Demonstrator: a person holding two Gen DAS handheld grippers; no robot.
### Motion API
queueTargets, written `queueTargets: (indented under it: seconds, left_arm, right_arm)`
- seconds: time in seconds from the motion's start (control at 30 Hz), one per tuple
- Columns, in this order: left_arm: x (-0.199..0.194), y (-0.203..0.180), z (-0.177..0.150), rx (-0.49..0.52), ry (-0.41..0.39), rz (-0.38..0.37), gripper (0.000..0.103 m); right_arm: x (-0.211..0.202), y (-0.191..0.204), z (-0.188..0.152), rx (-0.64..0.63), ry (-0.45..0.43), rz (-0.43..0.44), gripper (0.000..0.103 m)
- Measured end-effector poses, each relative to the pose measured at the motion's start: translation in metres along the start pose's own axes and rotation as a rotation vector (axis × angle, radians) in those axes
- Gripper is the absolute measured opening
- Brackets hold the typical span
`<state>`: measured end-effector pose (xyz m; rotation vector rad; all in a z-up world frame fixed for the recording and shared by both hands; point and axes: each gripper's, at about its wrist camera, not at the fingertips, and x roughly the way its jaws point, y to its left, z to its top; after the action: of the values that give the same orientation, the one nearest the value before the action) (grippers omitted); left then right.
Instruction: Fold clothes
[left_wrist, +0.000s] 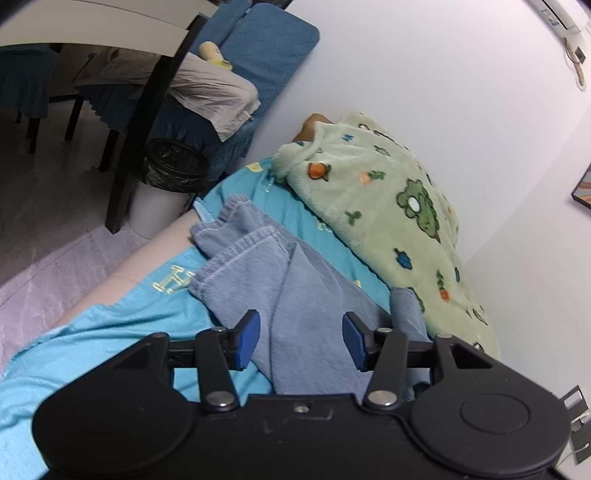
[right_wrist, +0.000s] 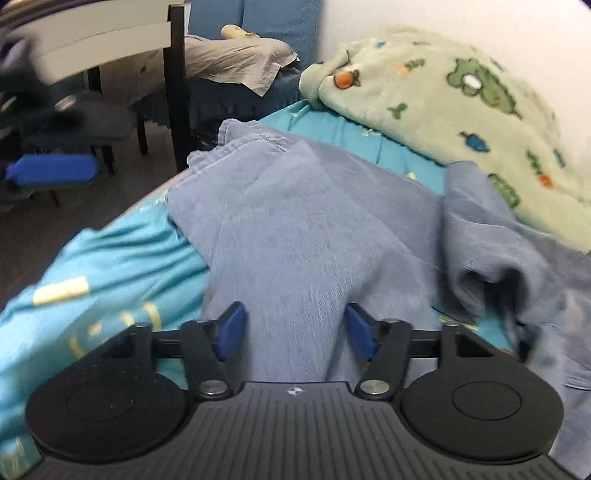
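Pale blue jeans (left_wrist: 295, 273) lie crumpled on a turquoise bed sheet (left_wrist: 129, 325). In the left wrist view the hem ends point toward the bed's far edge. My left gripper (left_wrist: 301, 321) hovers over them, open, its blue pads apart with denim lying beneath the gap. In the right wrist view, which is blurred, the jeans (right_wrist: 295, 206) spread across the sheet (right_wrist: 110, 258), with a bunched fold at the right. My right gripper (right_wrist: 295, 310) stands open above a ridge of denim, and its pads do not press on it. A blue pad (right_wrist: 51, 171) of the left gripper shows at the far left.
A green fleece blanket (left_wrist: 388, 206) with cartoon prints is heaped along the white wall, right of the jeans, also in the right wrist view (right_wrist: 443, 85). Beyond the bed edge stand a lined bin (left_wrist: 166, 184), a dark chair leg (left_wrist: 147, 122) and a blue sofa with beige cloth (left_wrist: 214, 96).
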<state>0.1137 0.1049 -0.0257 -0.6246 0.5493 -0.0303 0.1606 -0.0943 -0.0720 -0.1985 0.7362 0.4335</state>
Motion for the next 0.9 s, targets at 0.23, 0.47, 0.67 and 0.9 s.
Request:
queueTargets:
  seconds: [0.23, 0.47, 0.67, 0.9]
  left_arm:
    - [0.005, 0.018, 0.006, -0.119, 0.035, -0.067, 0.047]
    - [0.003, 0.016, 0.005, -0.103, 0.028, -0.046, 0.049]
    - [0.000, 0.027, 0.001, -0.108, 0.026, 0.014, 0.051]
    - [0.016, 0.036, -0.001, -0.145, 0.015, 0.056, 0.051]
  right_arm:
    - [-0.044, -0.004, -0.005, 0.005, -0.031, 0.070, 0.004]
    - [-0.097, 0.000, -0.031, 0.014, 0.005, 0.196, 0.004]
    - [-0.102, -0.003, -0.064, 0.032, 0.049, 0.179, 0.003]
    - [-0.104, -0.039, -0.071, 0.162, 0.045, 0.139, 0.003]
